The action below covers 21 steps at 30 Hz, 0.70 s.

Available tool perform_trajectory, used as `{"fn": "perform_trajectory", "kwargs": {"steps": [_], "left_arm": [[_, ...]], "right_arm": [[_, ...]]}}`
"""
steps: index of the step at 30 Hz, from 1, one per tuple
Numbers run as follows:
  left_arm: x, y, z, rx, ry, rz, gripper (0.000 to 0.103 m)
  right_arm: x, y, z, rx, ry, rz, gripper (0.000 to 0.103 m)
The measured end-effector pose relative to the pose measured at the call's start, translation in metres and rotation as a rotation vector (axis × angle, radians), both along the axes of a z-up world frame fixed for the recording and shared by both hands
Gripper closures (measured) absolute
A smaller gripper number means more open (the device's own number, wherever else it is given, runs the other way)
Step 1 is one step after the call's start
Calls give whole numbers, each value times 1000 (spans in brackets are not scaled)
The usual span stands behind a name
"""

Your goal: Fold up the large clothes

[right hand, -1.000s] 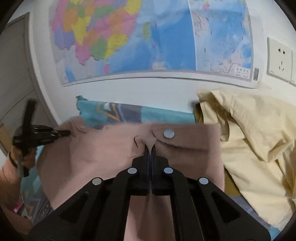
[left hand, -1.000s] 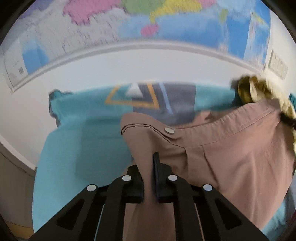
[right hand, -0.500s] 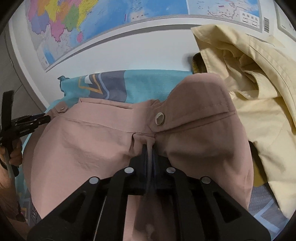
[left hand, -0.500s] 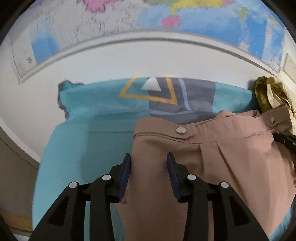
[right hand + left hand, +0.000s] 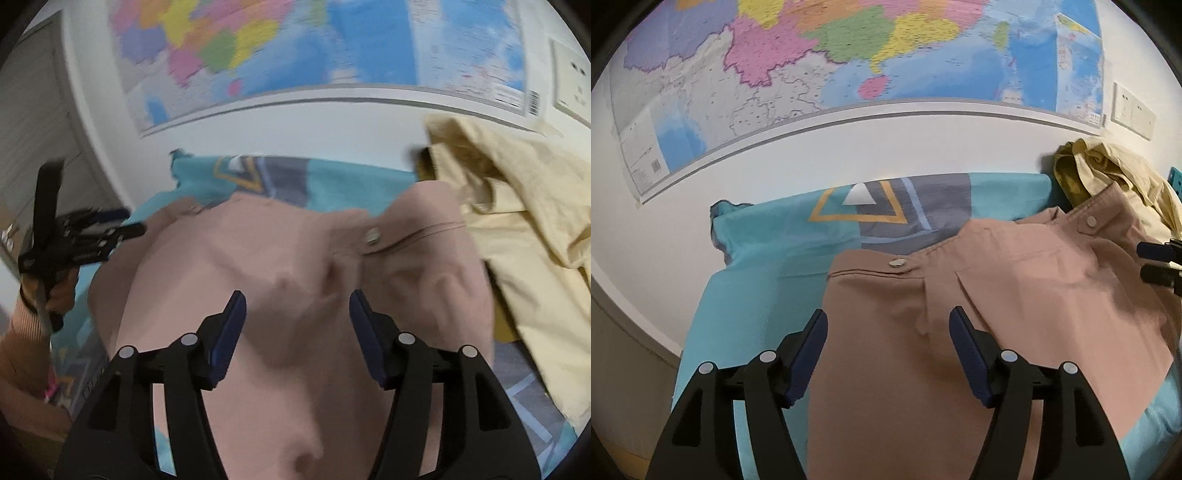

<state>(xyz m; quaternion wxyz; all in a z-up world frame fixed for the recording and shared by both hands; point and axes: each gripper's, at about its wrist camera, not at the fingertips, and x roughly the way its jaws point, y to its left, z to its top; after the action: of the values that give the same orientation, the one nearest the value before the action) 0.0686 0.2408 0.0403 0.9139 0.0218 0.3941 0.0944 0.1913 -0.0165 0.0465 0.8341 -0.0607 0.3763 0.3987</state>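
Note:
A dusty-pink garment [image 5: 1015, 295] with snap buttons lies spread on the teal bedsheet [image 5: 757, 266]. My left gripper [image 5: 888, 321] hovers just above its left part, jaws opening, and the cloth lies loose below them with neither pad pressing on it. In the right wrist view the same pink garment [image 5: 295, 277] fills the middle. My right gripper [image 5: 295, 306] is over it, jaws opening, nothing pinched. The left gripper [image 5: 122, 229] shows at the far left of that view, held by a hand. The right gripper's fingertips [image 5: 1156, 253] show at the right edge of the left wrist view.
A crumpled pale-yellow garment [image 5: 517, 221] lies to the right of the pink one, against the wall. A large map [image 5: 849, 66] hangs on the white wall behind the bed. Wall sockets [image 5: 1132, 110] sit at the right. A grey door [image 5: 33, 122] stands at the left.
Both grippers were shut on the pink garment's waistband and have let go. The cloth has dropped flat onto the sheet, and both grippers have drawn back from it.

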Motion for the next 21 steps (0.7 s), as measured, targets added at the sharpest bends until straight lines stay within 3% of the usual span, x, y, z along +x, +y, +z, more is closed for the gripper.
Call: {"fn": "perform_trajectory", "kwargs": {"steps": [2,4,7,10,12,14,15,17,21], "left_arm": [[0,-2,-4,8,6,-5,35],[1,-3,-8,19,13,-3,27],[6,4,-20,14,41,15,27],[16,19,-39,15,81,63,27],[26,37,-57,-61,138,99,26],[27,53,-63,-167,146,128,24],[25,55,-61,-176,138,136,25],[17,52,-51,-145,113,143,25],[-7,35,-29,-86,46,108,26]], "right_arm": [[-3,7,-7,-12,8,21,46],[0,13,-16,-31,18,20,46],[14,19,-33,-55,34,-12,48],[35,19,-49,-50,64,-50,60],[46,17,-53,-23,80,-72,65],[45,15,-50,-7,84,-79,64],[40,12,-46,-3,72,-76,62],[26,4,-38,13,49,-69,54],[-1,-17,-22,3,-3,-58,51]]}}
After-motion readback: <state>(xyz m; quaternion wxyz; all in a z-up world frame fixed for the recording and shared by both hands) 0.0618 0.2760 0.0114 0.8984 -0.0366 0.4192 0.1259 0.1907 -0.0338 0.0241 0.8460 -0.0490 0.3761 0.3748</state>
